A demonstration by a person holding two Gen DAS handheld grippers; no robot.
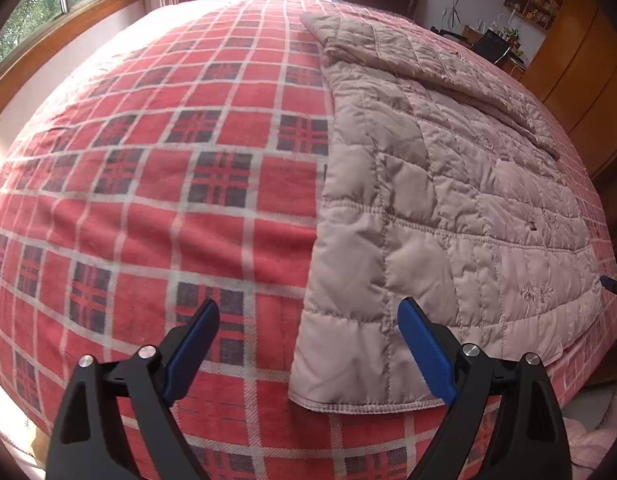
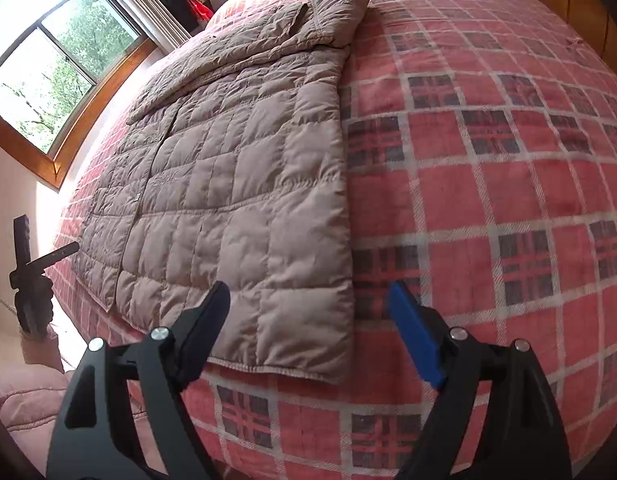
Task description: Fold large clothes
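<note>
A beige quilted jacket (image 1: 448, 200) lies flat on the bed, with a sleeve folded across its upper part. In the left wrist view my left gripper (image 1: 308, 312) is open, hovering over the jacket's near left hem corner (image 1: 308, 392). In the right wrist view the same jacket (image 2: 236, 184) fills the left half, and my right gripper (image 2: 308, 296) is open above its near right hem corner (image 2: 336, 376). Neither gripper holds any cloth. The other gripper (image 2: 32, 276) shows at the far left edge of the right wrist view.
A red plaid bedspread (image 1: 148, 184) covers the whole bed (image 2: 508, 200). A wood-framed window (image 2: 56, 76) is on the left wall. Wooden cabinets (image 1: 576, 64) and a cluttered desk stand to the right. Pink bedding (image 2: 24, 396) lies below the bed's near edge.
</note>
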